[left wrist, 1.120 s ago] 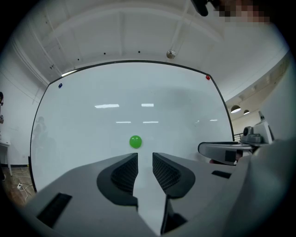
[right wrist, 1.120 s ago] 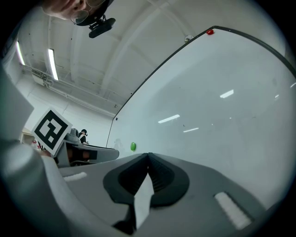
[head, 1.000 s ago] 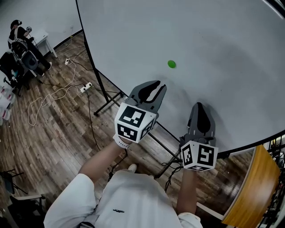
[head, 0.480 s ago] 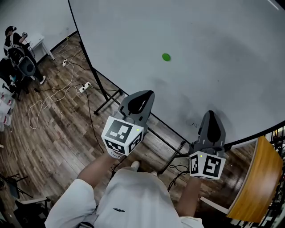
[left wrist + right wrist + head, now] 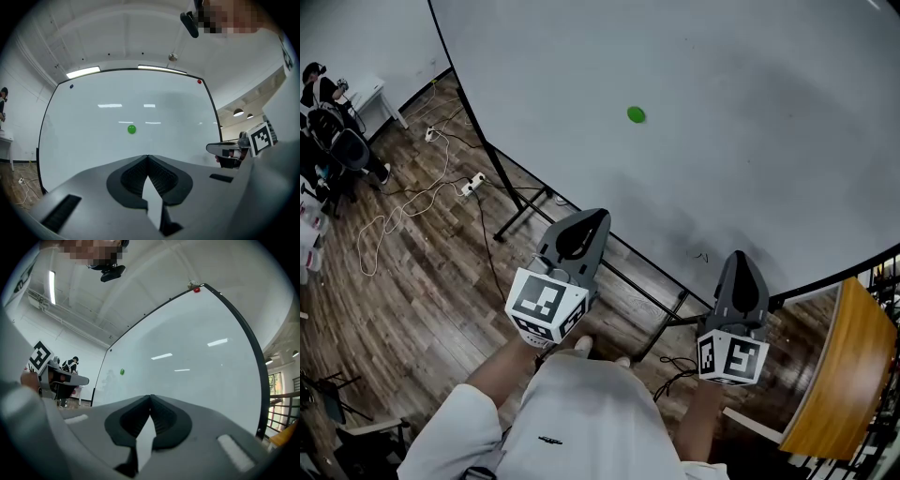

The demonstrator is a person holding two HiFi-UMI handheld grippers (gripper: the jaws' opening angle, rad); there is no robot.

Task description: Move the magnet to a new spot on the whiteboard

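Observation:
A small round green magnet (image 5: 636, 114) sticks to the big whiteboard (image 5: 750, 112), alone on its left-centre area; it also shows in the left gripper view as a green dot (image 5: 131, 129) and, smaller, in the right gripper view (image 5: 122, 371). My left gripper (image 5: 600, 215) is below the magnet and well short of the board, shut with nothing between its jaws (image 5: 147, 156). My right gripper (image 5: 739, 253) is lower right near the board's bottom edge, also shut and empty (image 5: 150, 395). Neither gripper touches the magnet or the board.
The board's black stand legs (image 5: 520, 208) spread over the wooden floor under the grippers. Cables and a power strip (image 5: 472, 185) lie at left, beyond them a seated person (image 5: 323, 94). A wooden tabletop (image 5: 839, 375) is at right. A red magnet (image 5: 199, 82) sits at the board's top corner.
The left gripper's jaws, open a second ago, have closed empty. Both grippers have drawn back and down from the board. The green magnet has stayed where it was.

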